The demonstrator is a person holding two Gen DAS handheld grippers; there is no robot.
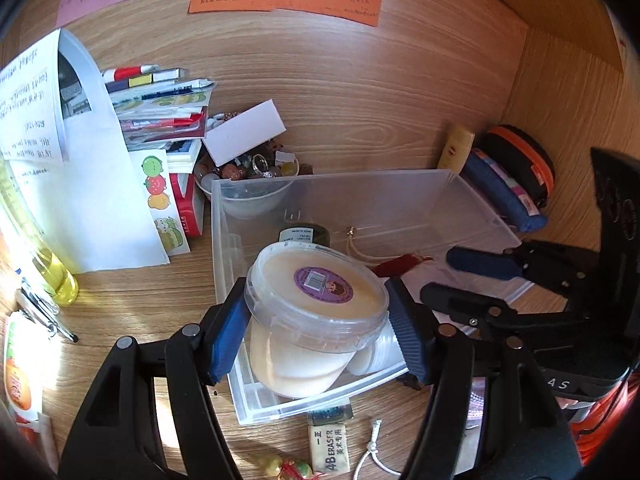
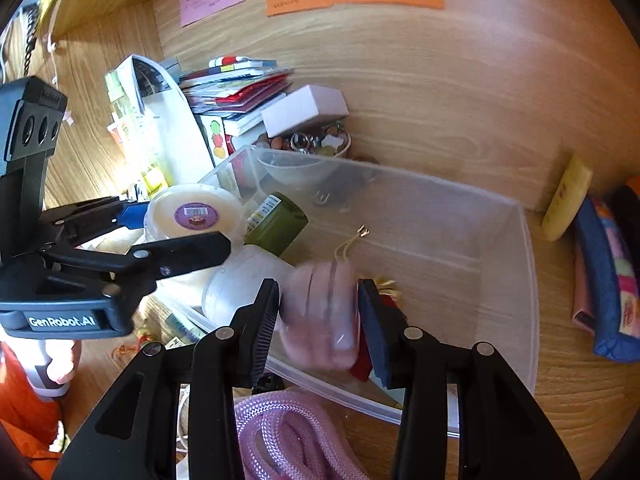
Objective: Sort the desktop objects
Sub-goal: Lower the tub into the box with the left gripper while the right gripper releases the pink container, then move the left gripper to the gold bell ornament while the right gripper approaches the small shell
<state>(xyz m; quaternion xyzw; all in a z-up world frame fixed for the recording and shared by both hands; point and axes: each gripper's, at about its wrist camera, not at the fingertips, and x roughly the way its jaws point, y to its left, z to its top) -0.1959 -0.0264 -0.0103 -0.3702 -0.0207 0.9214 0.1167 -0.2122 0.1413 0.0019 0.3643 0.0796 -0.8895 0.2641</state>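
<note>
We clamp the left gripper [image 1: 316,336] on a clear lidded tub [image 1: 316,312] of cream-coloured stuff, its blue pads pressing both sides, and hold it over the near left corner of the clear plastic bin [image 1: 400,196]. Our right gripper [image 2: 318,316] grips a blurred pink object [image 2: 320,312] over the bin's near wall. Ahead of the tub, inside the bin, lies a green bottle [image 2: 280,220]. Below the left gripper, an eraser [image 1: 330,448] lies on the wooden desk [image 1: 360,100].

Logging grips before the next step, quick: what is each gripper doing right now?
Left gripper: shut on the lidded cream tub.
Right gripper: shut on a blurred pink object.
</note>
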